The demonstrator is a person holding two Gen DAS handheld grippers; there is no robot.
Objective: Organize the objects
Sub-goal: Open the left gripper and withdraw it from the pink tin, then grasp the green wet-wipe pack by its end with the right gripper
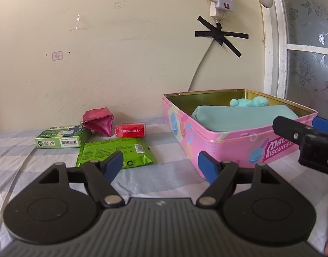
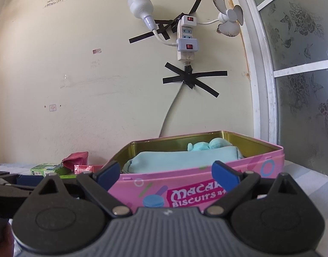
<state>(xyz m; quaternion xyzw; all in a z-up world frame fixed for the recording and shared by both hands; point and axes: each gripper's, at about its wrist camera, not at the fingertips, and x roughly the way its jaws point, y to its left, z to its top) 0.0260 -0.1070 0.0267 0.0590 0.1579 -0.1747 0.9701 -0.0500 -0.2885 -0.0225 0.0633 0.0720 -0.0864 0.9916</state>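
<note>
Lying just ahead of right hand-held gripper (image 2: 166, 169): pink tin (image 2: 206, 171); jaws spread, apparently empty; left hand-held gripper (image 1: 160, 162) likewise released.

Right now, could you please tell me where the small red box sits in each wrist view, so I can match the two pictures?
Left wrist view: the red box lies left of centre on the striped cloth, behind the green packet, right of the pink pouch.
Right wrist view: the red box shows low on the left, partly hidden behind the right gripper.
Shared landmark: the pink tin.
</note>
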